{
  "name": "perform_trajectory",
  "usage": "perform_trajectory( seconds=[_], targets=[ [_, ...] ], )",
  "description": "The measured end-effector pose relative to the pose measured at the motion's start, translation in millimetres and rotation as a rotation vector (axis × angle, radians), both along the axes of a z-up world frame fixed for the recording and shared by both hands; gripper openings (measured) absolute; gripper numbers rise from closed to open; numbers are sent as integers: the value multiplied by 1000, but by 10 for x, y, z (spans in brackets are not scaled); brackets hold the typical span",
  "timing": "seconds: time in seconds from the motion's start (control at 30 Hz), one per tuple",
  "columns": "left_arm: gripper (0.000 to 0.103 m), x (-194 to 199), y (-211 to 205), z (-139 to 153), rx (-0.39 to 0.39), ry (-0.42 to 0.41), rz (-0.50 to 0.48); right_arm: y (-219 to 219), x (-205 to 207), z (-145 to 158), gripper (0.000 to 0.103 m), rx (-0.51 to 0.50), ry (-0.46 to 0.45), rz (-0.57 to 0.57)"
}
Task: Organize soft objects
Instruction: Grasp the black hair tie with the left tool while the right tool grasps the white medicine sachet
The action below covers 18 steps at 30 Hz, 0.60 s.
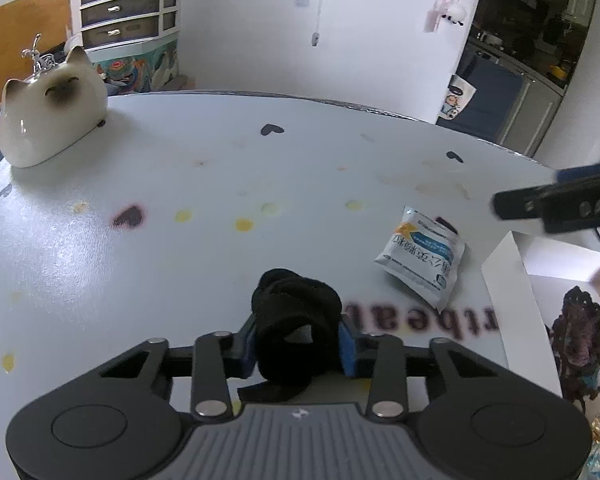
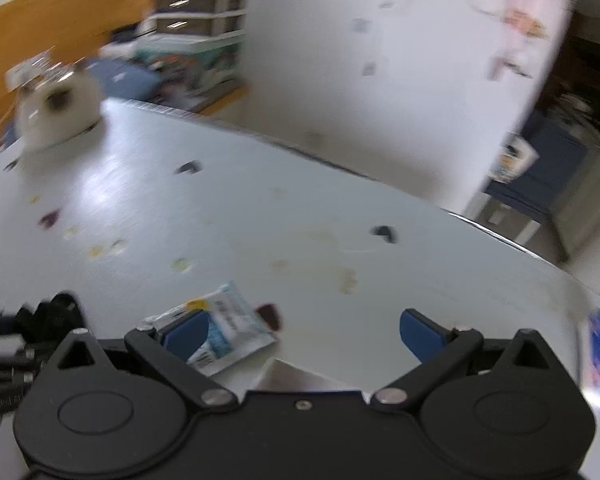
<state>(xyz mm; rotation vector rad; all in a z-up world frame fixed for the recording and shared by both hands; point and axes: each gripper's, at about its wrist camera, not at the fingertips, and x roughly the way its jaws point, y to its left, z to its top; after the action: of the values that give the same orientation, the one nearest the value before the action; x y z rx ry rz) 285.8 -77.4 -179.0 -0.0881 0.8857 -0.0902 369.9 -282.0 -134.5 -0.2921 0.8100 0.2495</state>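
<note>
Black fabric bundle [image 1: 294,322] — between left claw [image 1: 300,344] pads.

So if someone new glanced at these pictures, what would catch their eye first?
Probably the black fabric bundle pinched in the left gripper near the table's front edge. Next, the white cat figurine at the far left corner, and the white-and-blue sachet lying flat right of the bundle.

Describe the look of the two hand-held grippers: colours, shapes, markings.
Both share one build. The left hand-held gripper has a matte black body with two round housings, black linkage bars on silver rivets, blue pads, and a grey ribbed plate at its centre. The right hand-held gripper is all black with blue pads; white lettering shows on its side in the left view.
</note>
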Motion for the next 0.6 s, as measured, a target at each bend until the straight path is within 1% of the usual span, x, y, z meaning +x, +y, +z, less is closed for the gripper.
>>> perform_trajectory(
  seconds=[0.17,0.33,0.43,0.5,0.6],
  targets=[
    [30,-20,95,29,-41,11,-1,185,191,-144,103,-35,83,218],
    [30,-64,205,27,-69,22,17,362,368,-288,103,-63,172,389],
    [30,-92,271,33,-79,29,31,457,462,-386,103,-81,214,458],
    [30,-103,304,34,-81,30,40,495,531,-451,103,-92,244,473],
    [30,-119,338,41,-86,31,47,526,576,-518,103,-78,301,516]
  ],
)
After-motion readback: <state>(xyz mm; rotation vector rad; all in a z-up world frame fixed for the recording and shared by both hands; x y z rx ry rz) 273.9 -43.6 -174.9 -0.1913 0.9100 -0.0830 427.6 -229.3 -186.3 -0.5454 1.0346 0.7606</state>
